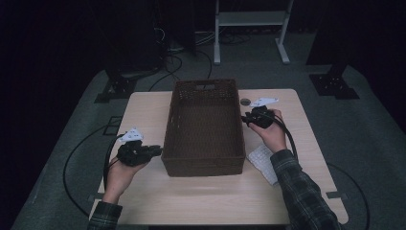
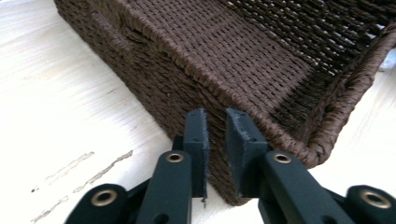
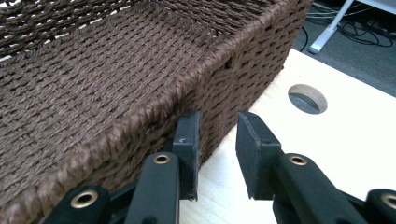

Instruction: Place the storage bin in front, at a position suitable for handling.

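Basket between left gripper and right gripper; fingers apart.

table: pale wood | on it: brown woven basket, white cloth

The person is wearing dark plaid sleeves, seemingly green-grey in the dim light, and each black hand-held gripper is showing brass-ringed screws, a pale three-cornered plate and a trailing black cable.
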The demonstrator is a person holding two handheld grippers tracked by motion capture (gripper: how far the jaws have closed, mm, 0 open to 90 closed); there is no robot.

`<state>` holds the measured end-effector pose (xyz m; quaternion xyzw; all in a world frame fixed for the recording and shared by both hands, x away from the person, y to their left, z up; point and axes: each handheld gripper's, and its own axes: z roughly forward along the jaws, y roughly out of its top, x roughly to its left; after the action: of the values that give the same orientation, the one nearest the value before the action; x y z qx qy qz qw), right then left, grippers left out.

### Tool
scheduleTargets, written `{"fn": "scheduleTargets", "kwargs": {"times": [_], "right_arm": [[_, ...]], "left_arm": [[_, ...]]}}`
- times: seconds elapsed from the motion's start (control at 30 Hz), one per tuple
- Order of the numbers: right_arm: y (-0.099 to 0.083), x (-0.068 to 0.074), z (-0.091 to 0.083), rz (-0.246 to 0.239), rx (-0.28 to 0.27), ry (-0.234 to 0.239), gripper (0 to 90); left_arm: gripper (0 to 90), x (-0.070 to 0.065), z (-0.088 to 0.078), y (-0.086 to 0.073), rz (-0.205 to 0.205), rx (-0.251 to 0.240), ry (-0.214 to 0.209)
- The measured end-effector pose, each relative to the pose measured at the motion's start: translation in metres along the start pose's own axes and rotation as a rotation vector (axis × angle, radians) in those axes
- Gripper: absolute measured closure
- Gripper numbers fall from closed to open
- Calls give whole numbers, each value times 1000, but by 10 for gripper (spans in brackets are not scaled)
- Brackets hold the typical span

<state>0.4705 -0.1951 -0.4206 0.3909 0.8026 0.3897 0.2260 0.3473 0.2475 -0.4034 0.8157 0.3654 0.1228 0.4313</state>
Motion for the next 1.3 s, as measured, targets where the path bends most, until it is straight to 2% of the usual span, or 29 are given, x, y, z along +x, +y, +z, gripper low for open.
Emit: {"fn": "scheduleTargets", "kwargs": {"times": [0.27, 0.5, 0.63, 1.03, 1.17, 1.3], "right_arm": [[-7, -6, -11, 12, -3, -18, 617], [-19, -7, -25, 16, -5, -21, 568], [-25, -4, -32, 11, -2, -18, 549], [-43, 5, -52, -2, -14, -12, 512], [-50, 10, -57, -9, 0, -11, 477], [-60, 15, -64, -20, 12, -16, 459]], "left_arm": [[617, 1, -1, -3, -5, 3, 26], [496, -1, -6, -3, -7, -11, 28], [469, -3, -8, -2, 0, -21, 34], [351, -5, -13, -5, -16, -36, 42], [278, -5, -15, -8, -33, -37, 48], [250, -5, -16, -8, -29, -38, 45]]}}
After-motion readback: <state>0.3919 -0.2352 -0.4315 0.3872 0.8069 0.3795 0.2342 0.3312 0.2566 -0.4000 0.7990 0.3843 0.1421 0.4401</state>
